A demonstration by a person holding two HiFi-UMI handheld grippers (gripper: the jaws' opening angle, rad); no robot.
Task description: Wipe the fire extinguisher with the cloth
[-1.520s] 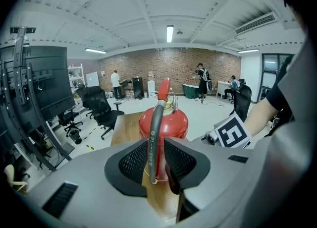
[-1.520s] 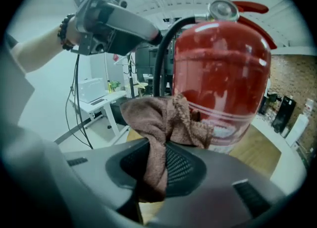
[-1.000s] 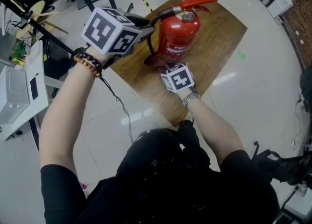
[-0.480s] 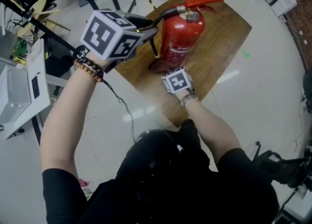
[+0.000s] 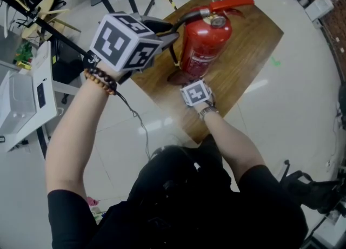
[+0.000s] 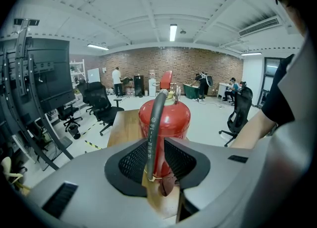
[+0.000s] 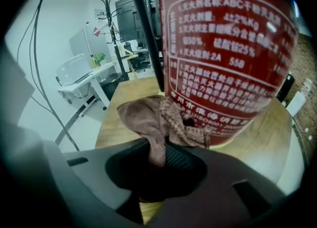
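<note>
**Cloth at the foot of the cylinder, hose held aside**

Head view: the red fire extinguisher [image 5: 205, 45] stands upright on the wooden tabletop [image 5: 254, 31], its long axis vertical and its lever at the top. The left gripper [image 5: 162, 30] comes in from about 9 o'clock of the cylinder's top. The right gripper [image 5: 189, 80] sits low at its 6 o'clock, with the brown cloth [image 5: 175, 77] between it and the base.

Left gripper view: the jaws are clenched on the black hose [image 6: 152, 142], which runs straight up between the pads. The cylinder [image 6: 173, 120] is directly behind it at 12 o'clock.

Right gripper view: the jaws are clamped tight on the cloth [image 7: 153, 123]. Its loose folds bunch against the bottom of the labelled cylinder [image 7: 223, 48], which fills the frame from 12 to 2 o'clock. The hose [image 7: 146, 33] hangs at 11 o'clock.

The right hand is the nearer one to the surface to be cleaned. As the cloth sits at the lower end of an upright body, the next stroke probably has to travel up or around that axis.
</note>
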